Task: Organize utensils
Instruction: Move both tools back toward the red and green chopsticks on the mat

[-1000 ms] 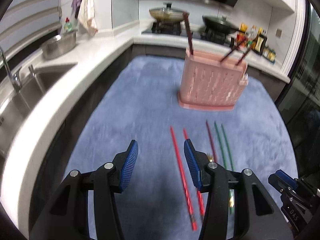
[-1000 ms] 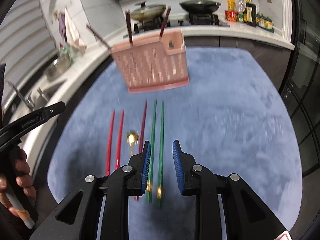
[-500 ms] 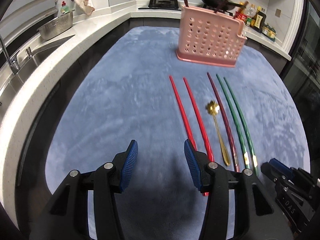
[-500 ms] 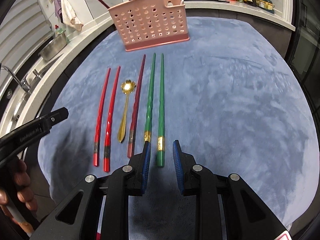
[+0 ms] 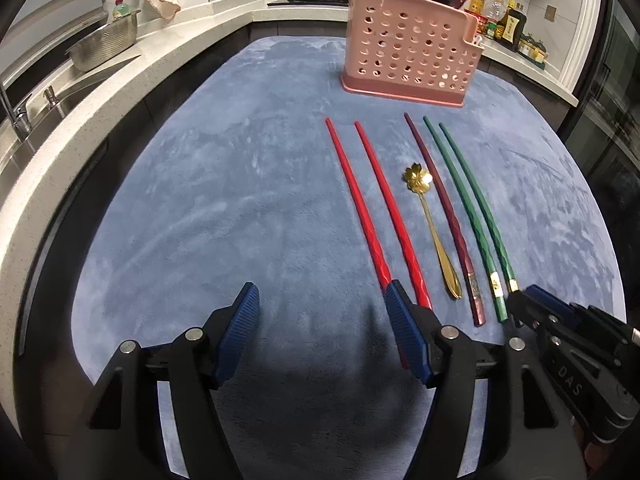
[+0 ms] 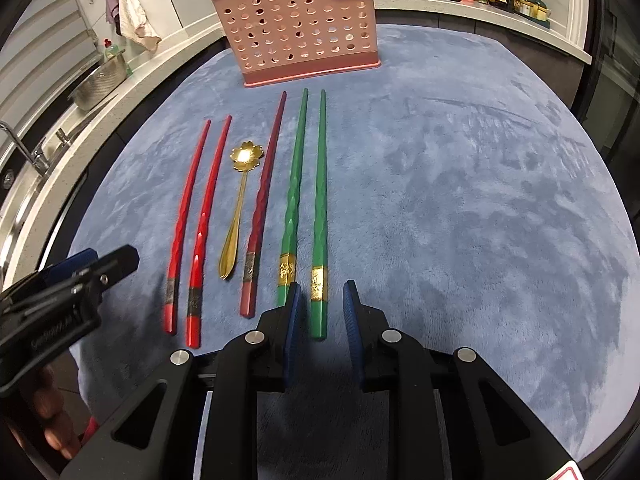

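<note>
On the blue mat lie two red chopsticks, a gold spoon, a maroon chopstick and two green chopsticks, all pointing at the pink holder. My left gripper hangs low over the mat, its jaws opening with nothing between them. Its right finger covers the red pair's near ends. My right gripper straddles the near end of the right green chopstick. Its jaws are closing, with a gap showing on both sides. The holder has dark chopsticks standing in it.
A white counter curves round the left with a sink and a steel colander. Pans sit on the hob behind the holder, and bottles stand at the back right. A hand holds the left gripper.
Both grippers have come down close to the mat. The left jaws have spread wider. The right green chopstick's end now lies between the right jaws.
</note>
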`<state>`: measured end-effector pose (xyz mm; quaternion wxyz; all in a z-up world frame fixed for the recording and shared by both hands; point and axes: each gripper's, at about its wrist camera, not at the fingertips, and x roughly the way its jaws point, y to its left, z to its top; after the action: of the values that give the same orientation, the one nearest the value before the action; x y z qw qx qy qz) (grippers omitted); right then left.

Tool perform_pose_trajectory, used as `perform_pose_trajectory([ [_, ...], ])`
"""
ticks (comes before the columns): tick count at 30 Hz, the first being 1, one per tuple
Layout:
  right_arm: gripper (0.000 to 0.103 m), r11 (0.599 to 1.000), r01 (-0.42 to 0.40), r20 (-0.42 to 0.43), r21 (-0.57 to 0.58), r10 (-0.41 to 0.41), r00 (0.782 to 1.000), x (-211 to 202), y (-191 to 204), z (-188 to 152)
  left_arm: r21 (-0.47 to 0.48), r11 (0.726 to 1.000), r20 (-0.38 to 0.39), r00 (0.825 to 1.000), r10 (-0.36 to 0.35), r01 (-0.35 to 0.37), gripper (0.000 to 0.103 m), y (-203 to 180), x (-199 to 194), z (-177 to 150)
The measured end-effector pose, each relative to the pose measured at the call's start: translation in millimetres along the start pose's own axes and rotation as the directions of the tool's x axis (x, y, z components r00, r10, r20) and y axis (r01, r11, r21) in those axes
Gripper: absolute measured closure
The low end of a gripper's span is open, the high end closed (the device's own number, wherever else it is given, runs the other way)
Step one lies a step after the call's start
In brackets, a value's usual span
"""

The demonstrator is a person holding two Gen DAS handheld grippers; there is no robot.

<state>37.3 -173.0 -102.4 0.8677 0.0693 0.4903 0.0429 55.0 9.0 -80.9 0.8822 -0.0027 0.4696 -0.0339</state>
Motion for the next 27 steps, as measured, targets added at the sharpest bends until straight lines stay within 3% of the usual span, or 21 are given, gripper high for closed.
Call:
perform_pose_trajectory([
  [4, 0.084, 1.000, 0.007, 0.002, -0.005, -0.007, 1.000, 4, -1, 1, 0.017, 1.000, -0.005, 1.000, -0.012, 0.012, 0.034, -5, 2, -3],
  [16, 0.093, 1.000, 0.015, 0.003, -0.010, -0.015, 1.000, 5, -3, 1, 0.052, 0.998, -0.042, 0.999, -0.028, 0.030, 0.034, -17, 14, -9],
  [27, 0.093, 1.000, 0.015, 0.004, -0.010, -0.015, 1.000, 5, -4, 0, 0.043, 0.997, -0.072, 0.996, -0.054, 0.057, 0.047, -16, 20, -14],
])
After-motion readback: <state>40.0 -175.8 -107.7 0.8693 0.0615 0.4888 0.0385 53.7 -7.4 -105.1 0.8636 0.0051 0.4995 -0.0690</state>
